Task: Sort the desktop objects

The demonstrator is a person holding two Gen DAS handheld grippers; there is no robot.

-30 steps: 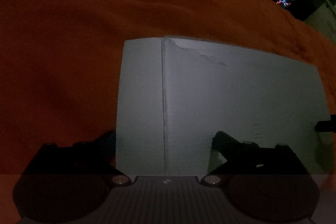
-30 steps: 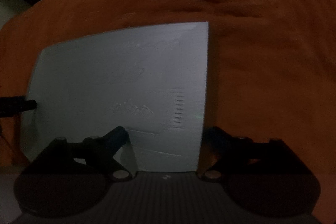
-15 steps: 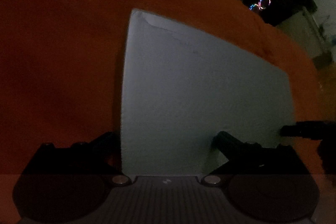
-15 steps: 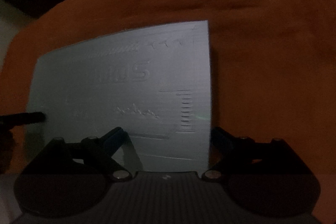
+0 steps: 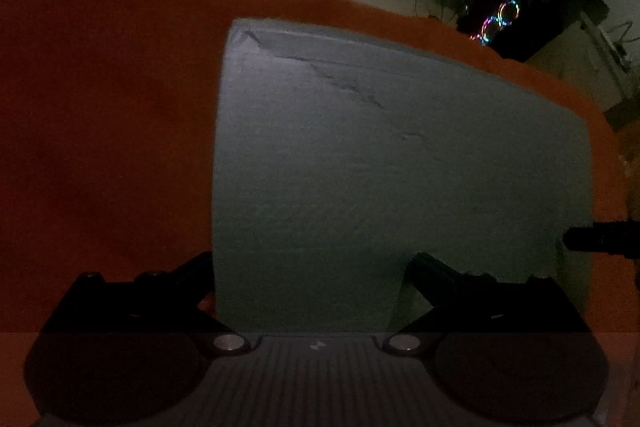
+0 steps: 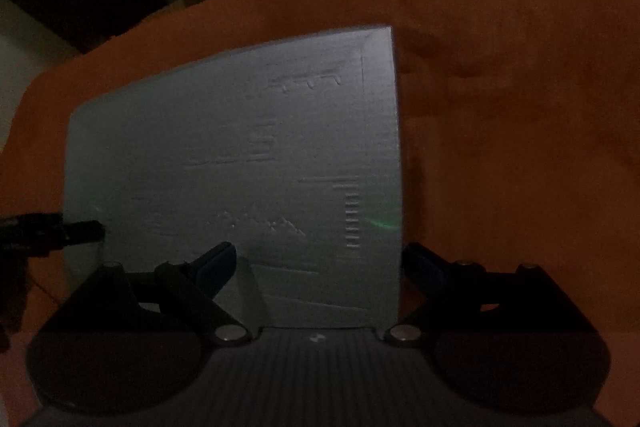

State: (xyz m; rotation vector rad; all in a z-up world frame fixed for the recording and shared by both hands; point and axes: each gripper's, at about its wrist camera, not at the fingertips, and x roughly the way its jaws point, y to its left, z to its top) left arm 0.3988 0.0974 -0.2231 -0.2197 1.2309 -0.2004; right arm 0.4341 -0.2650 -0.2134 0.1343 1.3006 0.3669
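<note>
left gripper (image 5: 308, 267) | my fingers clamp the grey panel (image 5: 400, 167) edge | right gripper (image 6: 316, 263) | clamped likewise, fingers pointing 12 o'clock

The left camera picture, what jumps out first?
A big pale grey flat box fills the middle, lying against a bright orange cloth spread all around it. The left tool has one dark finger on each side of the box's near left part, and the tip of the right tool pokes in at the box's right edge. Far back on the right, little rainbow ring lights glow in the dark room.
</note>
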